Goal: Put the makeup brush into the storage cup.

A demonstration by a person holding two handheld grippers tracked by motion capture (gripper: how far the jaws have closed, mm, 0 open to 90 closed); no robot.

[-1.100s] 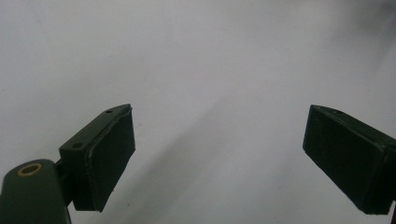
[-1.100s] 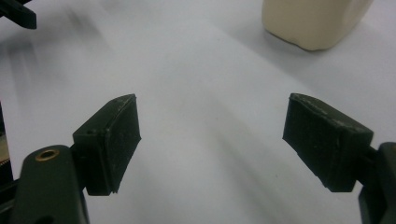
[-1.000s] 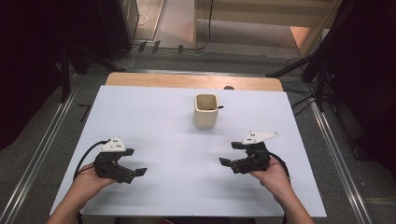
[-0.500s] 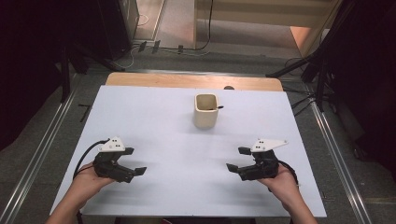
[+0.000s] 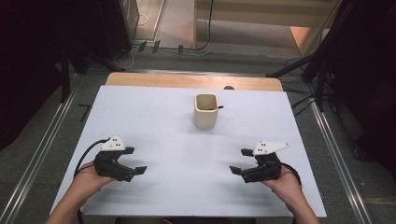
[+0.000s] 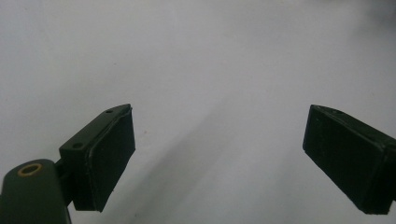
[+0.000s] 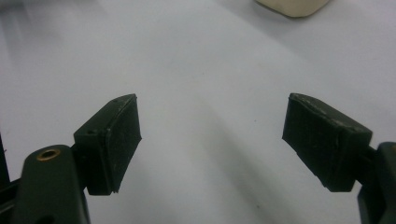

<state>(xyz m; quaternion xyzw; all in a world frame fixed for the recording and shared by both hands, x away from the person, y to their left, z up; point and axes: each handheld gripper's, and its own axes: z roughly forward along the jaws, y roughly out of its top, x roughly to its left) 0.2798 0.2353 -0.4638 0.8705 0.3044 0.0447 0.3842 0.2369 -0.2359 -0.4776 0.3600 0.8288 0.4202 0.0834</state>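
A cream square cup (image 5: pixel 206 110) stands upright on the white table (image 5: pixel 154 121), right of centre toward the far side, with a thin dark thing poking over its right rim. My left gripper (image 5: pixel 134 160) rests near the front left, open, nothing between its jaws. At the front right my right gripper (image 5: pixel 240 161) is likewise open and empty. The left gripper view has the left gripper (image 6: pixel 217 154) with jaws wide apart over bare table. In the right gripper view the right gripper (image 7: pixel 210 144) is spread too, and the cup's base (image 7: pixel 292 5) shows at the top edge.
A wooden strip (image 5: pixel 187 80) runs along the table's far edge. Metal rails (image 5: pixel 32 163) flank both sides of the table on the floor. Cables and dark stands (image 5: pixel 322 60) lie beyond the far right corner.
My right gripper has drawn back toward the near edge and slightly to the right. The left gripper and the cup have stayed where they were.
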